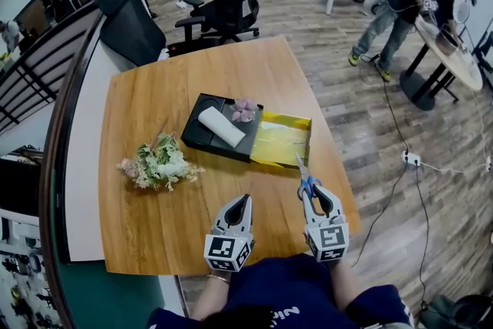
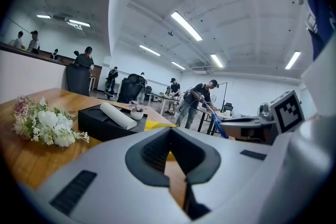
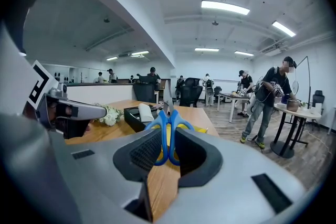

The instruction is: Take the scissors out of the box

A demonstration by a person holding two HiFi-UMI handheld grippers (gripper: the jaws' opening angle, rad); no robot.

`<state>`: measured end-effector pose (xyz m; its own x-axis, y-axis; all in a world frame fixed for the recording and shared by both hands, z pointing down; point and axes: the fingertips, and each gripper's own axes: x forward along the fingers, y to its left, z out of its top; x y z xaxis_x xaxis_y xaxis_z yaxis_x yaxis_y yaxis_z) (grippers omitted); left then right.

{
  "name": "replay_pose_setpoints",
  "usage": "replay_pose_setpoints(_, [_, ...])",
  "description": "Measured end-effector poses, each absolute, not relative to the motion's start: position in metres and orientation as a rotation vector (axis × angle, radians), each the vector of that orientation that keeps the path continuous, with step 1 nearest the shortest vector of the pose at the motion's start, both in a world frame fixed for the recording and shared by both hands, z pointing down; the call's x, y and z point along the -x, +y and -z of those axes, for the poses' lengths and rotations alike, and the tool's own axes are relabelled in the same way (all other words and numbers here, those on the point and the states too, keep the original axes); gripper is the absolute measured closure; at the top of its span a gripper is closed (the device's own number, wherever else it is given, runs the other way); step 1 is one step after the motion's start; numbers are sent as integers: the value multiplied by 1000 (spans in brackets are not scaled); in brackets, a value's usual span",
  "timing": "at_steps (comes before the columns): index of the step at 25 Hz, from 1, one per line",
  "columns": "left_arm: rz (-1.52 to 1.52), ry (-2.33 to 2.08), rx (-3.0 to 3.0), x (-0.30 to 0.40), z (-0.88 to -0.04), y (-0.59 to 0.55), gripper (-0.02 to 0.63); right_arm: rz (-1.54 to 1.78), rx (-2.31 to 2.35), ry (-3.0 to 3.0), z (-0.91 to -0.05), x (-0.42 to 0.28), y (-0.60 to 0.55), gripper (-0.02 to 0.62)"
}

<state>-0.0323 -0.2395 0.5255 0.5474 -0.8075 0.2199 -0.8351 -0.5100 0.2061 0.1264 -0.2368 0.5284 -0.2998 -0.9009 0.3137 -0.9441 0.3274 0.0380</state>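
The table (image 1: 146,227) is a smooth, warm-toned wooden slab with rounded corners and a fine lengthwise grain. On its left part lies a loose bunch of artificial flowers (image 1: 159,163), white and pale green with a few pinkish sprigs, frilly and matte.

Near the middle sits a shallow, rectangular black box (image 1: 202,136) with a matte finish and squared edges. Inside it a smooth white cylinder roll (image 1: 221,125) lies on a slant, and a small, pale pink flower-like piece (image 1: 244,111) rests at the far right corner. Touching the black box's right side is a flat yellow tray (image 1: 283,139) with a glossy, slightly crinkled lining that catches the light; nothing shows inside it.

Both grippers are pale grey moulded plastic with dark, ribbed pads, and each carries a cube with black-and-white square markers. The left gripper (image 1: 245,199) hovers above the near edge of the table with its jaws clenched together and nothing between them. The right gripper (image 1: 320,192) grasps a pair of scissors (image 1: 306,177) by their rounded blue plastic handle loops, which are pinched between the pads. The slim metal blades point away from the person toward the yellow tray. The scissors are clear of both containers, lifted above the bare wood in front of the tray.
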Motion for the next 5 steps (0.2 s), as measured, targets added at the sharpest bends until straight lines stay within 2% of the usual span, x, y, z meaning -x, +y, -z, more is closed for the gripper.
replay_pose_setpoints(5, [-147, -1373, -2488, 35, -529, -238, 603, -219, -1649, -2325, -529, -124, -237, 502])
